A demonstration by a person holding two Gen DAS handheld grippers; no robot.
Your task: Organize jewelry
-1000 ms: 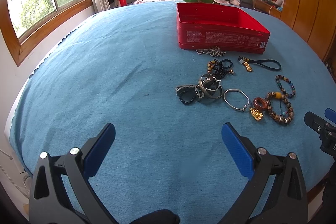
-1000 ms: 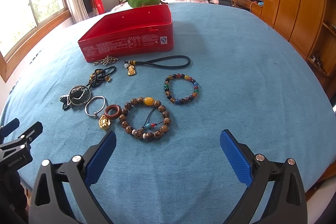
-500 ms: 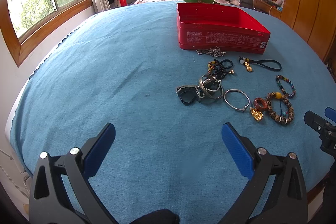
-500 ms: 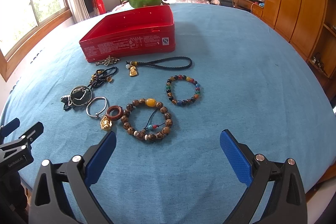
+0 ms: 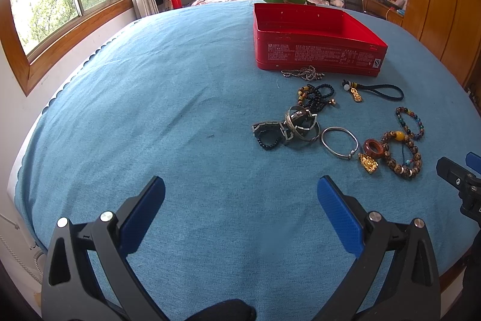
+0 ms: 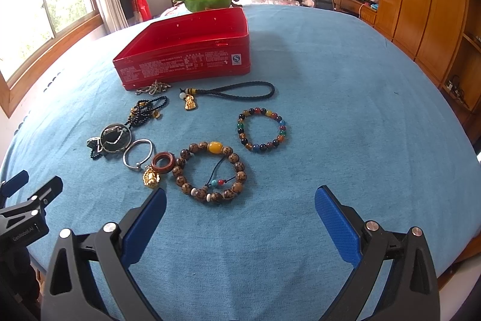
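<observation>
Hovering low over the blue-covered counter [image 5: 150, 98], both tongs hold nothing, their blue pads spread wide apart. The left tongs [image 5: 240, 194] sit near the front edge with bare cloth between the fingers; the jewelry lies farther off and to their right. The right tongs [image 6: 240, 200] are closer to it: the wooden bead bracelet [image 6: 212, 172] with its yellow bead lies just beyond the left pad, and a gold charm [image 6: 150, 179] sits just beside that pad's tip.

Left of the wooden bracelet a red-brown ring [image 6: 163, 162] touches it, then a silver bangle [image 6: 137, 154]. Farther left is a dark tangle [image 6: 112, 139] (a round black piece with straps or beads; hard to separate into pieces). A multicoloured bead bracelet [image 6: 262, 130] lies apart to the right. Farther back are a black bead string [image 6: 147, 110], a black cord loop [image 6: 240, 91] with a gold pendant, and a small chain [image 6: 153, 87] touching the red tin [image 6: 186, 65], which stands open at the far side.

The other tongs show only partly at each view's edge.
</observation>
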